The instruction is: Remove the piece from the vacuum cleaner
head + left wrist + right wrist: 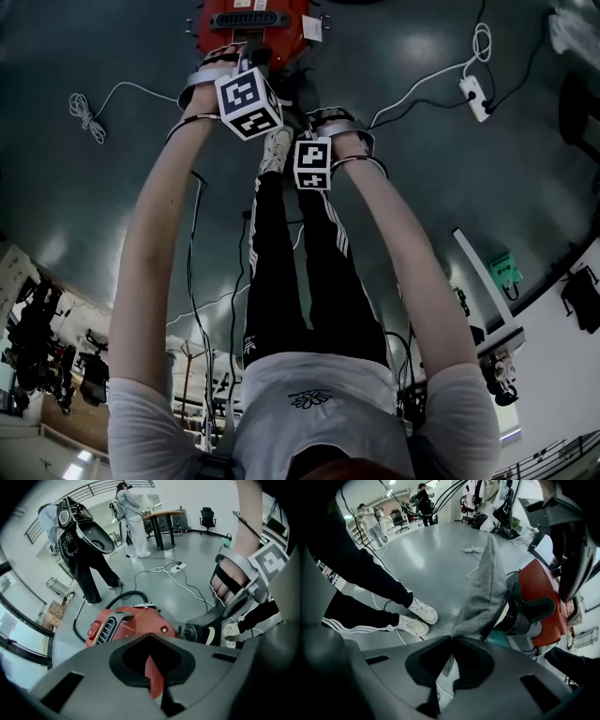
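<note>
The red vacuum cleaner [251, 21] sits on the grey floor in front of my feet. My left gripper [247, 58] reaches down onto it. In the left gripper view the jaws [150, 638] are closed with a red strip of the casing [153, 679] between them, the vent and switch [105, 630] just beyond. My right gripper [298, 122] points straight down beside the machine's front. Its jaws [452, 638] are shut on a grey mesh fabric piece [487, 585] that rises from the tips and hangs off the black round collar [520, 613] of the red body [541, 595].
A white power strip [475, 97] with its cord lies to the right, a coiled white cable [82, 108] to the left. My white shoes [417, 618] stand close to the right gripper. A black hose [124, 596] curls behind the vacuum. Other people [84, 569] and a table [161, 515] are farther off.
</note>
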Available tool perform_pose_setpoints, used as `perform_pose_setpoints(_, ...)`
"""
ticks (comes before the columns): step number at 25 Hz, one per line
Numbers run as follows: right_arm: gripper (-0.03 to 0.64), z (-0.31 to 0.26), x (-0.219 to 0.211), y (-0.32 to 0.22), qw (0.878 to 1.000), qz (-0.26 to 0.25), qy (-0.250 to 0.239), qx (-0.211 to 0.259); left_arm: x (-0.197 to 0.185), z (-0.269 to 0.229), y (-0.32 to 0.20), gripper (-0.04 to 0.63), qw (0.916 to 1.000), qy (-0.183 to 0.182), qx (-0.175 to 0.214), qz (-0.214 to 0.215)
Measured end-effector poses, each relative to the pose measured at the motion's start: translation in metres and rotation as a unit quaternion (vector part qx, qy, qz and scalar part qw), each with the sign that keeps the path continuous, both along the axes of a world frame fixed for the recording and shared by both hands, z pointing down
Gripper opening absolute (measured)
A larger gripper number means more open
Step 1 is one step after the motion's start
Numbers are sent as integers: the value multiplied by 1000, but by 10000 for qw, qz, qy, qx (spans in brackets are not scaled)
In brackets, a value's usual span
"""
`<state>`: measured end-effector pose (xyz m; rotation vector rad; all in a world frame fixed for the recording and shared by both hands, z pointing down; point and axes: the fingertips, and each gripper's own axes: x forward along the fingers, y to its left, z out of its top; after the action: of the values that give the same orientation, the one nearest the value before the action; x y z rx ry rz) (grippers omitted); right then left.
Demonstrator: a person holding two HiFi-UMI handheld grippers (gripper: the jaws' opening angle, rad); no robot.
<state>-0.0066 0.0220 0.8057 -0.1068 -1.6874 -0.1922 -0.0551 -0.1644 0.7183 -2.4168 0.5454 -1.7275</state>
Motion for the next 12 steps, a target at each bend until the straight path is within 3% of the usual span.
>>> perform_pose_setpoints(7, 35, 5, -5, 3, 9999, -126, 40, 19, 16, -2, -2, 2, 9985, 434, 2, -346)
perform_pose_setpoints(12, 35, 3, -5, 5, 9985, -531, 65, -87, 16, 1, -4, 2, 9967, 637, -22, -498)
